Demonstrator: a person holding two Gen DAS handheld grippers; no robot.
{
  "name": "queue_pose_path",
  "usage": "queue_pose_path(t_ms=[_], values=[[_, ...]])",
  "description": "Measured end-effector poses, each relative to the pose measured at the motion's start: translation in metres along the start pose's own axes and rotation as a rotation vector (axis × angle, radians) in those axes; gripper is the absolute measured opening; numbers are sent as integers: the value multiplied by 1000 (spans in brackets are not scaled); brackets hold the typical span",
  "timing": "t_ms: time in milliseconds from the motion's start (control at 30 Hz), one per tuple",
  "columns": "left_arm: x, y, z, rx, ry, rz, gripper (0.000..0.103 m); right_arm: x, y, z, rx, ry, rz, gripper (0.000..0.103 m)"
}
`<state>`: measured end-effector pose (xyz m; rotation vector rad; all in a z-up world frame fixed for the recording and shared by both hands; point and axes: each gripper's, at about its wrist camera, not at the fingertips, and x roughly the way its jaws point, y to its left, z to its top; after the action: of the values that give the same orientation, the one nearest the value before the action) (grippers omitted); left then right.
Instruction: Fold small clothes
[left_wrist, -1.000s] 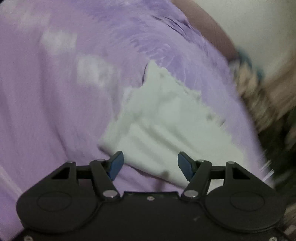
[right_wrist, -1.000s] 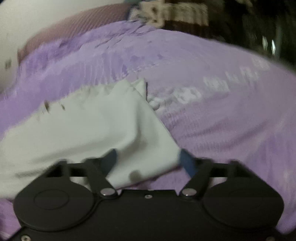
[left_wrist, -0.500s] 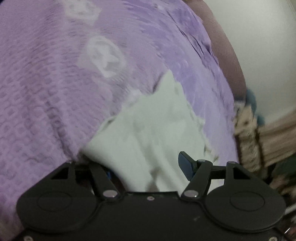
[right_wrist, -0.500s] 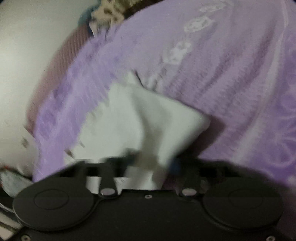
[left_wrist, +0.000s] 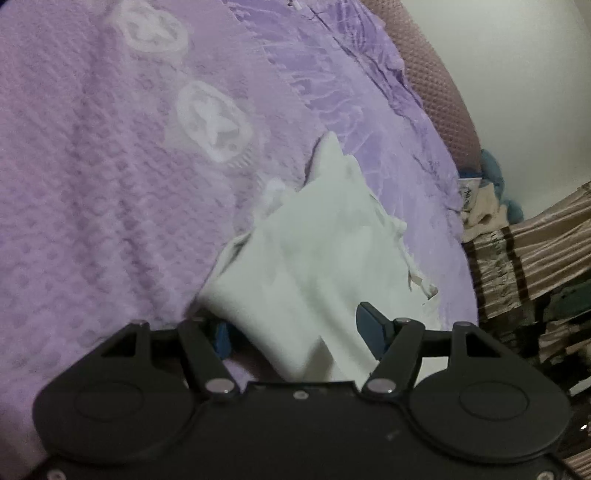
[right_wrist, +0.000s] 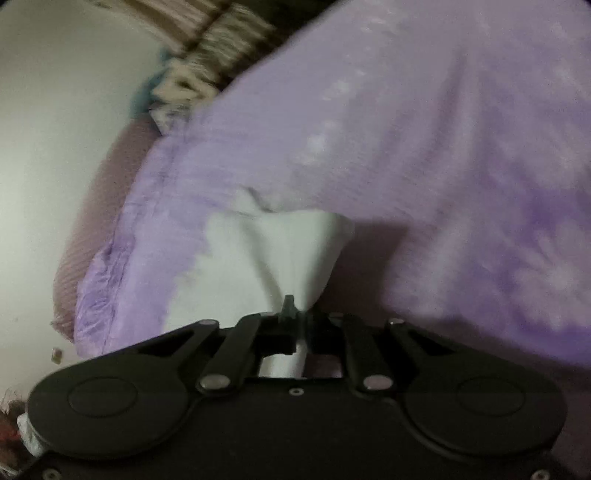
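Note:
A small white garment (left_wrist: 314, 258) lies on the purple bedspread (left_wrist: 110, 184). In the left wrist view my left gripper (left_wrist: 295, 332) is open, its blue fingertips (left_wrist: 369, 325) astride the garment's near edge, with cloth lying between them. In the right wrist view my right gripper (right_wrist: 293, 314) is shut on a corner of the same white garment (right_wrist: 288, 251), and the cloth is pulled up into a taut cone from the purple bedspread (right_wrist: 406, 147). The right view is blurred.
A mauve mattress edge (left_wrist: 439, 103) and a white wall (left_wrist: 517, 74) lie beyond the bed. Striped brown fabric (left_wrist: 535, 251) and clutter sit at the right of the left view. White star patterns (left_wrist: 210, 122) mark the bedspread.
My right gripper has closed on the garment's corner and lifted it. My left gripper has moved forward over the garment's near edge and stays open.

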<state>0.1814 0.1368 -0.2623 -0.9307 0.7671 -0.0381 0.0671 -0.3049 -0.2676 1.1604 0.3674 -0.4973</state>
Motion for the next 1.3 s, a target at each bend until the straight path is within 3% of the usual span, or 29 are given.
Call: queue_pose_path(t_ms=[67,167,233,300,467,533,733,833,1000,1100,1300], values=[[-14,-13,1,66,1,72,66,10,-17,0,19,25,12,0],[-38,-51,-11,303,-84,155,66,6,-13,3,-11,15,51,1],[-39,-81,-23,463,-104,148,66,3,-3,6,-82,13,63,2],[-25,-103,-32,550,-66,82,68,3,-2,8,-120,10,68,2],[44,-149,-40,644,50,13,68,24,-25,18,87,28,113,7],[67,-158,-39,662,95,13,68,30,-23,19,91,41,114,7],[102,-163,-45,729,155,118,68,29,-21,21,100,32,172,2],[114,-152,-49,759,197,147,68,13,-10,23,57,-40,233,2],[119,-143,-84,947,124,177,69,-5,52,19,-131,-52,399,2],[104,-133,-83,878,87,122,69,-2,99,11,-232,-3,489,3],[62,-85,-57,549,82,-65,69,-5,184,-33,-498,108,670,3]])
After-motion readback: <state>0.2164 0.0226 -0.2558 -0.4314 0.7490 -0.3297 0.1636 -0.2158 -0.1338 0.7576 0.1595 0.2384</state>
